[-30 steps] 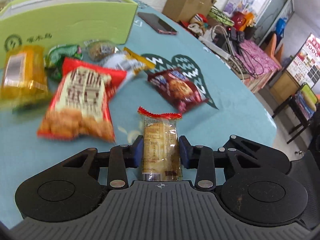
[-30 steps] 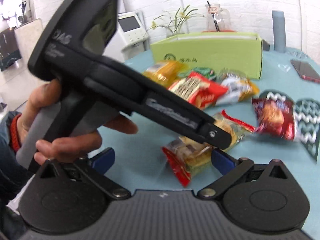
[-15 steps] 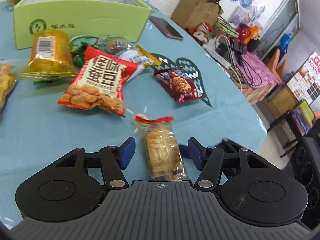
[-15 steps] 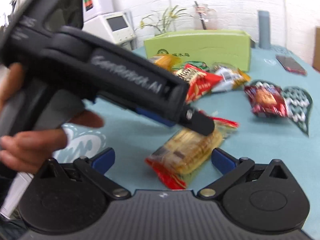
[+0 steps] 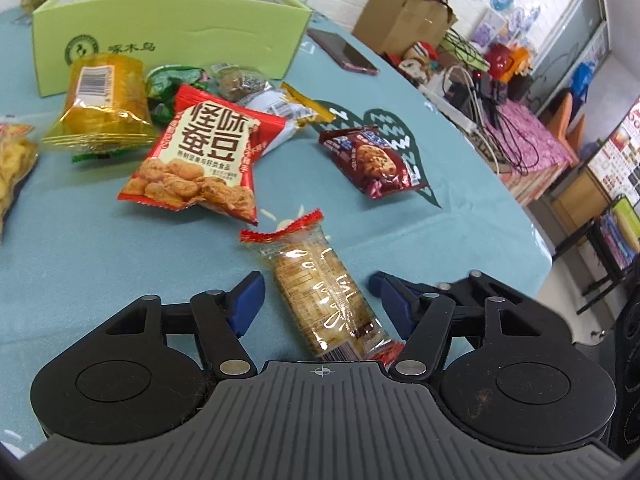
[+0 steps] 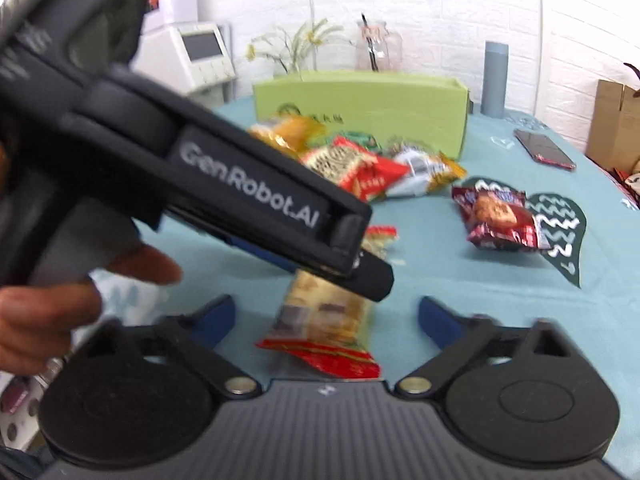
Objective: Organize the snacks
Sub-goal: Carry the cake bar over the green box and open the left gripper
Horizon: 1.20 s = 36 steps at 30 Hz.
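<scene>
A clear biscuit pack with red ends point(image 5: 324, 292) lies on the teal tablecloth between the open jaws of my left gripper point(image 5: 316, 294); neither jaw touches it. In the right wrist view the same pack point(image 6: 324, 320) lies between the open jaws of my right gripper point(image 6: 326, 314), partly hidden by the left gripper's black body point(image 6: 224, 184). Further back lie a red bean snack bag point(image 5: 196, 164), a dark red cookie pack point(image 5: 370, 162), a yellow pack point(image 5: 102, 100) and several smaller packs. A green open box point(image 5: 168, 28) stands behind them.
A phone point(image 5: 344, 54) lies right of the green box. Another yellow snack pack point(image 5: 12, 168) lies at the left edge. The table's rounded edge point(image 5: 536, 232) runs along the right, with cluttered furniture and cables beyond. A grey cylinder point(image 6: 495, 78) stands behind the box.
My left gripper opened and let go of the biscuit pack, which now lies tilted on the cloth. The right gripper has moved so the pack sits between its open jaws.
</scene>
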{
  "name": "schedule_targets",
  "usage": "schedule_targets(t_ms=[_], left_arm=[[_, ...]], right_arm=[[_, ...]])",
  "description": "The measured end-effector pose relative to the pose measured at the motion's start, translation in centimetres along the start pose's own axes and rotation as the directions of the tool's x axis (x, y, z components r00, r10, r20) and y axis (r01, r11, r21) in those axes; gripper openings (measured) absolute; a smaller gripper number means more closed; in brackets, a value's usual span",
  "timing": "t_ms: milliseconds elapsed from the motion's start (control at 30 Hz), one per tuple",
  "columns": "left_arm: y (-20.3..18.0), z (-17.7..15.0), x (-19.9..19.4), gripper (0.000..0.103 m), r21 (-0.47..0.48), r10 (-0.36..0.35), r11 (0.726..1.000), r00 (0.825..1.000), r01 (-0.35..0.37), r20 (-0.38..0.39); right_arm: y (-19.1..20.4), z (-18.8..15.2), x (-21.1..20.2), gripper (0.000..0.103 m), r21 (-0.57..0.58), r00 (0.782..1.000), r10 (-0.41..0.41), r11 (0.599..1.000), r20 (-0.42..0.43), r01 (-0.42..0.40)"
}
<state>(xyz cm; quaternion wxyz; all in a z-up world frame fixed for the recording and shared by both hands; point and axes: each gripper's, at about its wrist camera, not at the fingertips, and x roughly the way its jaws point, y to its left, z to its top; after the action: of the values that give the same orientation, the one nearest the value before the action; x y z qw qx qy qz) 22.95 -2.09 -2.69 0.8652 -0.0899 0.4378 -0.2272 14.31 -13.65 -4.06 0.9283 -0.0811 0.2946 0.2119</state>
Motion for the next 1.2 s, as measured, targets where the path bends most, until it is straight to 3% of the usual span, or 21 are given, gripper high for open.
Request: schedule_targets(t_ms=[33,100,267,400,600,733,833,933,1000,1200], left_arm=[[0.0,-0.1,0.0,0.03,0.003,-0.016,1.0,1.0,0.016,-0.006],[0.0,-0.2,-0.1,0.021,-0.008,-0.019,1.0,1.0,0.019,-0.006],[-1.4,3.1,-1.7,0.02,0.006,-0.064,0.998,0.996,0.064,0.061],[-2.0,9.1,-2.1,0.018,0.043,-0.078,0.997,0.984,0.072,0.158],[-0.1,20.1,-0.4,0.017,0.052,-0.018,0.999,0.965,0.005,0.262],[3.0,25.4,2.5,0.016,0.022,0.011,1.0,0.966,-0.018,0.256],[5.7,27.8,6.1,0.015,0.001,0.034,0.999,0.977,-0.035,0.21],[7.8,28.7,8.4,0.025,-0.022,0.022,1.0,0.982,-0.018,0.189],[8.6,28.6,8.3,0.049,-0.022,0.027,1.0,0.973,-0.022,0.228],[7.1,26.6,4.6,0.058,0.004,0.02,1.0,0.954,-0.022,0.299]], right_arm=[[-0.2,0.2,-0.1,0.049,0.016,1.0,0.005,1.0,-0.007,-0.005],[-1.1,0.4,-0.4,0.046,0.054,1.0,0.026,0.998,-0.011,-0.025],[-2.6,3.2,-2.2,0.047,0.055,0.998,-0.004,0.998,0.06,0.001],[-5.0,7.9,-1.2,0.049,0.006,0.991,-0.033,0.999,0.133,0.033],[-9.4,16.9,5.7,0.051,-0.089,0.984,-0.03,0.995,0.174,0.046],[-12.2,20.8,12.2,0.051,-0.085,0.992,0.012,0.996,0.128,-0.001],[-13.4,21.8,16.1,0.056,-0.078,0.995,0.033,0.997,0.09,-0.026],[-14.9,22.0,18.3,0.071,-0.066,0.994,0.047,0.997,0.101,-0.041],[-15.5,21.9,18.4,0.077,-0.072,0.992,0.028,0.997,0.121,-0.019],[-16.7,20.6,14.1,0.088,-0.055,0.984,-0.02,0.998,0.176,0.031]])
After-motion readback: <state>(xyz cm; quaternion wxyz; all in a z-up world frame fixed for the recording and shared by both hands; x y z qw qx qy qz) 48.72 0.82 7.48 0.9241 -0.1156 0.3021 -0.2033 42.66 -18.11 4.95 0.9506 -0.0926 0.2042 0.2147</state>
